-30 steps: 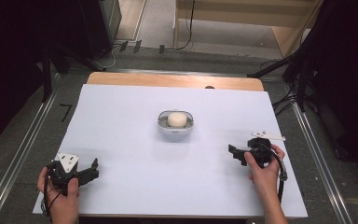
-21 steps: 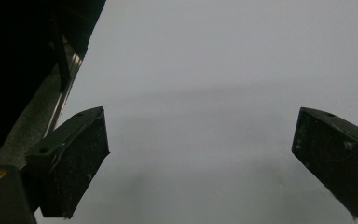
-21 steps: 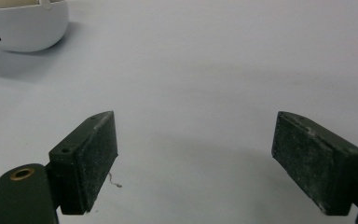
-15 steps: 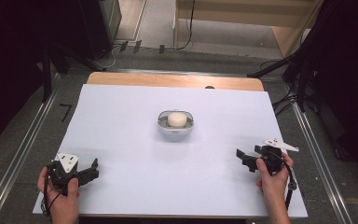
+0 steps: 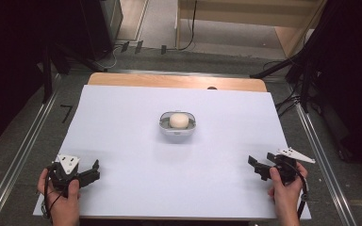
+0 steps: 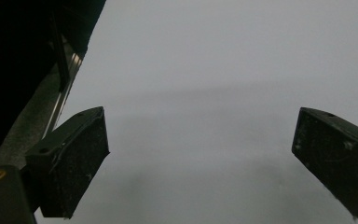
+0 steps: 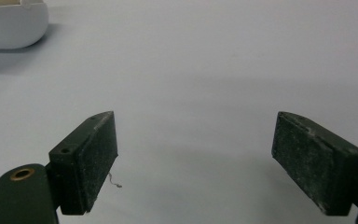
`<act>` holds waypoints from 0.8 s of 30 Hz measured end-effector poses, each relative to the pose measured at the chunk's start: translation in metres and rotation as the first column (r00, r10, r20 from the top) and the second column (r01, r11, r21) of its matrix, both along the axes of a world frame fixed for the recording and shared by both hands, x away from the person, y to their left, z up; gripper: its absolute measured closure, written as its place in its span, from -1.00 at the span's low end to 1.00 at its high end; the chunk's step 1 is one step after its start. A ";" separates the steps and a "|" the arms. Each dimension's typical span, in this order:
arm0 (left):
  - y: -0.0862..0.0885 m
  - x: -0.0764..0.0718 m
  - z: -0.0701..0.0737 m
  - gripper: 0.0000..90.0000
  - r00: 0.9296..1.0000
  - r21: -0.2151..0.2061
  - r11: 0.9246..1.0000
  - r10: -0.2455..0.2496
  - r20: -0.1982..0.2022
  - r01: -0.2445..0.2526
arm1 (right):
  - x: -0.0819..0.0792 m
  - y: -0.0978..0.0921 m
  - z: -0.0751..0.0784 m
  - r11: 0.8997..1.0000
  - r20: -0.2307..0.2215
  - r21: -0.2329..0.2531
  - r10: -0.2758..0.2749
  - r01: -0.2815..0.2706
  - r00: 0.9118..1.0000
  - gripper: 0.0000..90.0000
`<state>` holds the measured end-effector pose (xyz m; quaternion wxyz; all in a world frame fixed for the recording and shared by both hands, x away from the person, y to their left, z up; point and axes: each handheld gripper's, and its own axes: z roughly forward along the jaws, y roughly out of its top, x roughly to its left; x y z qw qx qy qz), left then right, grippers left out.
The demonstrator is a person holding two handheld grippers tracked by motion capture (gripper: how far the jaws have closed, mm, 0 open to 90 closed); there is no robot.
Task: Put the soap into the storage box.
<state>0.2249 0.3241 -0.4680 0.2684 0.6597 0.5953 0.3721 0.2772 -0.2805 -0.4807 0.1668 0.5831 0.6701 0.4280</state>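
the bowl (image 5: 177,124), a small rounded white dish with a pale, smooth lump in it, sits at the middle of the matte white table (image 5: 122,141), well apart from both tools. it lies ahead and to the left of the right gripper (image 5: 259,167), which looks a little nearer than the left gripper (image 5: 92,172); the bowl's glossy wall shows at that gripper's upper left (image 7: 9,28). both grippers have their flat black jaws spread wide and hold nothing.
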 end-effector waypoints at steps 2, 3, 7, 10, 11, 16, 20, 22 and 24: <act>0.000 0.000 0.000 -0.90 1.000 -0.001 1.000 0.000 0.000 0.000 | -0.003 -0.004 0.000 1.000 0.001 0.002 -0.007 0.007 1.000 -0.67; 0.000 0.000 0.000 -0.90 1.000 -0.001 1.000 0.001 0.000 -0.001 | -0.004 -0.007 0.000 1.000 0.002 -0.001 -0.009 0.009 1.000 -0.67; 0.000 0.000 0.000 -0.90 1.000 0.003 1.000 0.002 -0.002 -0.002 | -0.011 -0.016 0.000 1.000 0.008 -0.005 -0.026 0.026 1.000 -0.67; 0.000 0.000 0.000 -0.90 1.000 0.003 1.000 0.000 -0.001 0.000 | -0.016 -0.025 -0.001 0.999 0.005 0.003 -0.046 0.046 0.999 -0.67; 0.000 0.000 0.000 -0.90 1.000 0.003 1.000 0.001 -0.002 -0.001 | -0.017 -0.027 -0.001 0.999 0.004 0.002 -0.053 0.053 0.999 -0.67; 0.000 0.001 0.000 -0.90 1.000 0.002 1.000 0.001 -0.004 -0.001 | -0.026 -0.036 -0.003 0.998 -0.001 -0.005 -0.061 0.061 0.998 -0.67; -0.001 0.001 0.000 -0.90 1.000 0.005 1.000 0.003 -0.012 -0.003 | -0.035 -0.044 -0.003 0.996 0.003 -0.037 -0.078 0.078 0.997 -0.67; -0.001 0.001 0.000 -0.90 1.000 0.005 1.000 0.003 -0.011 -0.003 | -0.041 -0.053 -0.003 0.994 0.000 -0.029 -0.102 0.102 0.995 -0.67; -0.001 0.001 0.000 -0.90 1.000 0.003 1.000 0.003 -0.007 -0.003 | -0.044 -0.059 -0.004 0.993 -0.005 -0.017 -0.119 0.119 0.993 -0.67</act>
